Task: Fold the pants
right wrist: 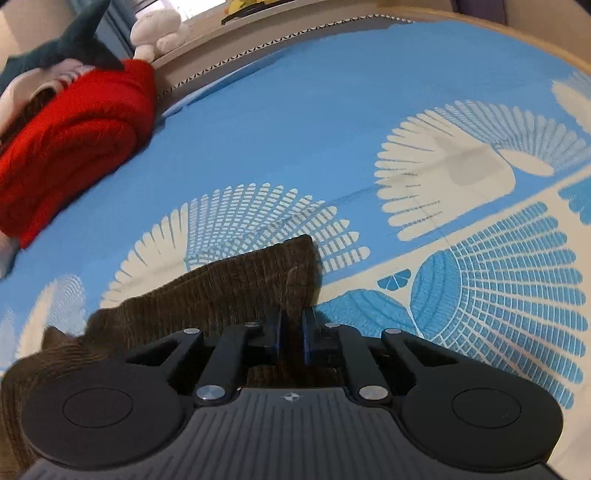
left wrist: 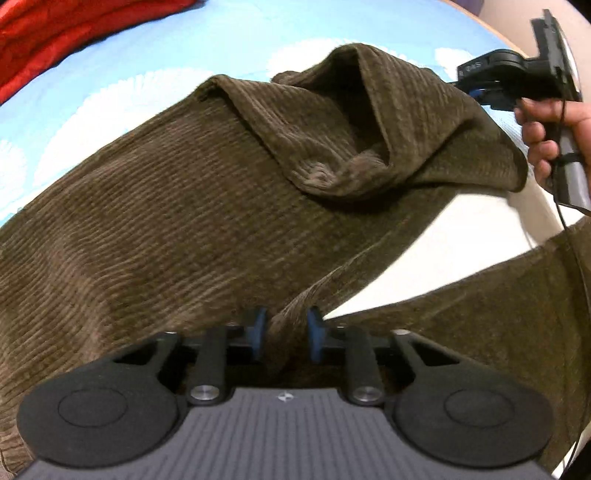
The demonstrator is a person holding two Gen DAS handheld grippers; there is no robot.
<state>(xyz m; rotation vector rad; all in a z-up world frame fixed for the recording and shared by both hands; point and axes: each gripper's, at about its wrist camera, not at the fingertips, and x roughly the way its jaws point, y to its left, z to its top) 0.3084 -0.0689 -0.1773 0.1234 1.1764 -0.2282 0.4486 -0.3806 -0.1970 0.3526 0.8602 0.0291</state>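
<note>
The pants (left wrist: 177,221), brown corduroy, lie spread on a bed covered by a blue sheet (right wrist: 295,110) with a white fan-like print. In the left wrist view one part of the fabric is lifted and doubled over on itself, forming a loose hollow fold near the top right. A second stretch of the garment runs along the lower right, with a pale patch of sheet showing between the two.

The left hand-held gripper (left wrist: 286,334) is closed narrowly on a raised ridge of the fabric; its blue pads (left wrist: 259,325) press the cloth from both sides. The right hand-held gripper (right wrist: 291,334) is likewise nearly closed, clamped on the edge of the pants, with a corner of the cloth standing up past the fingertips. In the left wrist view the same tool appears at the far right, held in a person's hand (left wrist: 546,129), at the lifted edge of the garment.

A red blanket (right wrist: 74,140), rolled, lies at the far left of the bed. Plush toys (right wrist: 159,29) sit beyond it by the bed's edge.
</note>
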